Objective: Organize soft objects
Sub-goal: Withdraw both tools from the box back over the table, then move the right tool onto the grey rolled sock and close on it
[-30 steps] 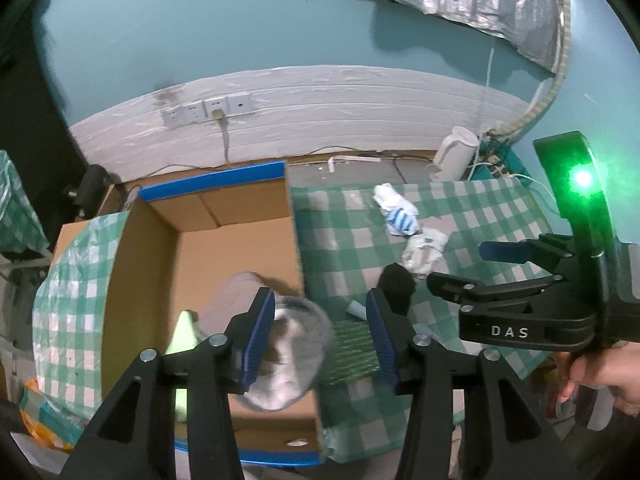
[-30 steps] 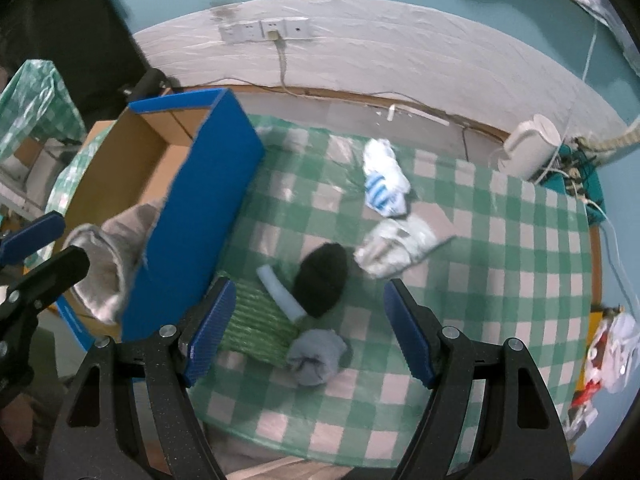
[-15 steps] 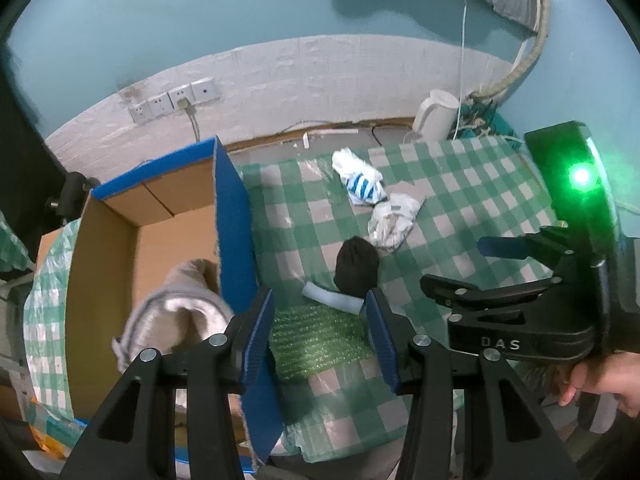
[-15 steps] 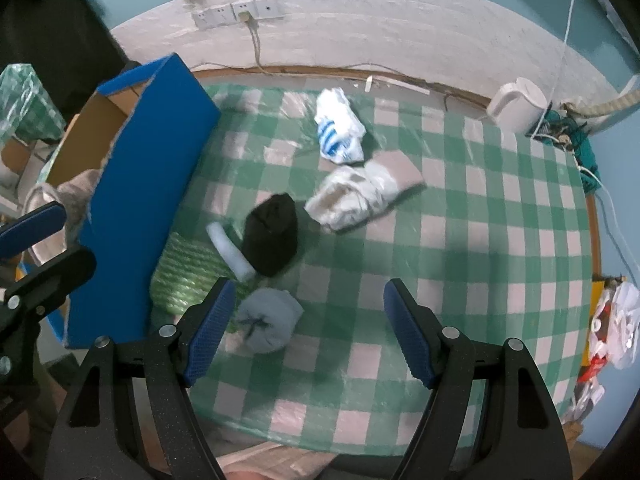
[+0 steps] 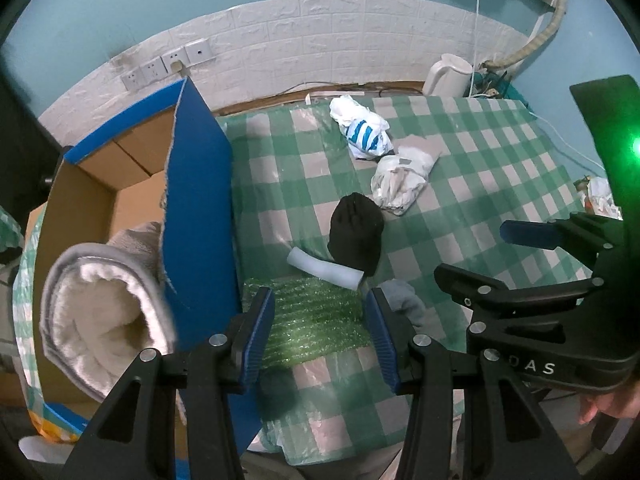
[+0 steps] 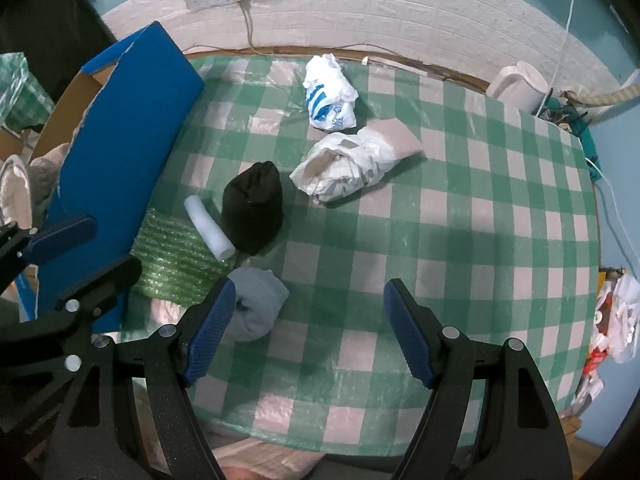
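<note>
**Left wrist view: both hand-held grippers empty above the checked desk**

Seen from the left wrist: left hand-held gripper [image 5: 320,332] hovering over the green bubble wrap [image 5: 316,320], jaws apart at a moderate gap, nothing between them. Off to its right, right hand-held gripper [image 6: 308,332] held level and pointing across the view (a few of the person's fingers [image 5: 608,404] just visible under it), jaws spread wide, empty, its left pad just beside the grey sock ball [image 6: 256,304].

On the desk [image 6: 460,220]: white foam roll [image 6: 209,226] lying with its long axis diagonal, one end on the bubble wrap, touching the black sock [image 6: 253,212]. Farther back, a white bag bundle [image 6: 352,164] and a blue-striped bag [image 6: 328,94]. At left, blue cardboard box [image 5: 196,216] with a fleece-lined grey item [image 5: 104,312] draped over its near rim, opening facing the camera.
</note>
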Tool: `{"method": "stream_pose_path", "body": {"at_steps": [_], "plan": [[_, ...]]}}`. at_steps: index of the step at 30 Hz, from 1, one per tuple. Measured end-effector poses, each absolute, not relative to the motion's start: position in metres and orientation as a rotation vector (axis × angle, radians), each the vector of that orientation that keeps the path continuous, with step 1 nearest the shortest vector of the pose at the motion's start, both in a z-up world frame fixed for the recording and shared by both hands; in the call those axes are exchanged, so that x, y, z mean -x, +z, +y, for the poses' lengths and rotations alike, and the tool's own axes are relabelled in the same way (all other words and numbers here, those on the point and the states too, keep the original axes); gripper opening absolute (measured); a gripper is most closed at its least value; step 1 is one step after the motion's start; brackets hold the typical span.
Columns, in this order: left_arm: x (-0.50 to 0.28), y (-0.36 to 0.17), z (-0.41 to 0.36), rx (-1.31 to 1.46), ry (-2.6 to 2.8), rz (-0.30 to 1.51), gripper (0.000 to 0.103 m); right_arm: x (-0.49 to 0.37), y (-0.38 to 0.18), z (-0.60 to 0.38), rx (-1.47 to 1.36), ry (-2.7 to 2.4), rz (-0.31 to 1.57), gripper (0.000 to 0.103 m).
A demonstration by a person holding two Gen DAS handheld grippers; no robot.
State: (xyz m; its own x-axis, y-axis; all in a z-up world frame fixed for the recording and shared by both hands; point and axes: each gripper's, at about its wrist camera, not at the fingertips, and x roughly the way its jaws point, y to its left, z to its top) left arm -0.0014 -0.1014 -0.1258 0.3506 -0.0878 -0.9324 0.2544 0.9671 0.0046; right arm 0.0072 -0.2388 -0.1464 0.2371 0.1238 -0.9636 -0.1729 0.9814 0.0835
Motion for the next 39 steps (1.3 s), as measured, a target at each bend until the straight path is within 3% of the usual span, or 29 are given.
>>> {"method": "stream_pose_path", "body": {"at_steps": [31,39], "plan": [[-0.004,-0.18,-0.06,-0.128,-0.153,1.315,0.049,-0.01,-0.189,-0.218,0.019,0.231,1.397,0.077],[-0.003,-0.186,-0.064,-0.153,-0.171,1.328,0.054,-0.011,-0.208,-0.205,0.034,0.256,1.424,0.076]]}}
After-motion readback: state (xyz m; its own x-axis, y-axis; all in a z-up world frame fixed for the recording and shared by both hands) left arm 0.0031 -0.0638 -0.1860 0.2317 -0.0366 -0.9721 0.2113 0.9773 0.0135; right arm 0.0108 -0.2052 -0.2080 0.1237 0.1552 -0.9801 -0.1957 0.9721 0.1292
